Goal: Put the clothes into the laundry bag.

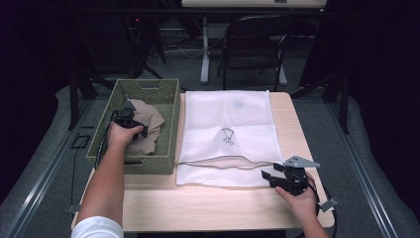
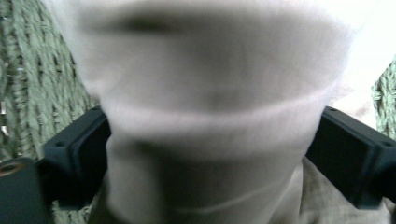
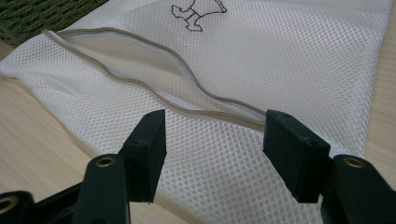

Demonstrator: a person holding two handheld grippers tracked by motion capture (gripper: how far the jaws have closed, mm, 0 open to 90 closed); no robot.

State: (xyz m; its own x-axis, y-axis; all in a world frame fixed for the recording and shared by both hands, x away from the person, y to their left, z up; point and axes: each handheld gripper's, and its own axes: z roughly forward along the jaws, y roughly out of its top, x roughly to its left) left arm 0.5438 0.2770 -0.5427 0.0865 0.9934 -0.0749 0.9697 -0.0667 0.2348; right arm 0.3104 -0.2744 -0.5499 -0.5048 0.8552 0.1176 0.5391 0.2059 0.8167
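A beige cloth (image 1: pixel 151 124) lies bunched in a green woven basket (image 1: pixel 148 84) at the table's left. My left gripper (image 1: pixel 130 111) is down in the basket on the cloth. In the left gripper view the cloth (image 2: pixel 210 93) bulges between the two jaws, which stand wide apart against its sides; the left gripper (image 2: pixel 208 154) is open. A white mesh laundry bag (image 1: pixel 228 119) lies flat mid-table, its zipper mouth (image 3: pixel 140 51) gaping along the near edge. My right gripper (image 1: pixel 270 178) hovers open just over that near edge (image 3: pixel 215 140), nothing between its jaws.
The basket wall (image 2: pixel 32 84) rises close on both sides of the left gripper. Bare wooden tabletop (image 1: pixel 198 203) runs along the front. A black folding chair (image 1: pixel 252 44) and table legs stand beyond the far edge.
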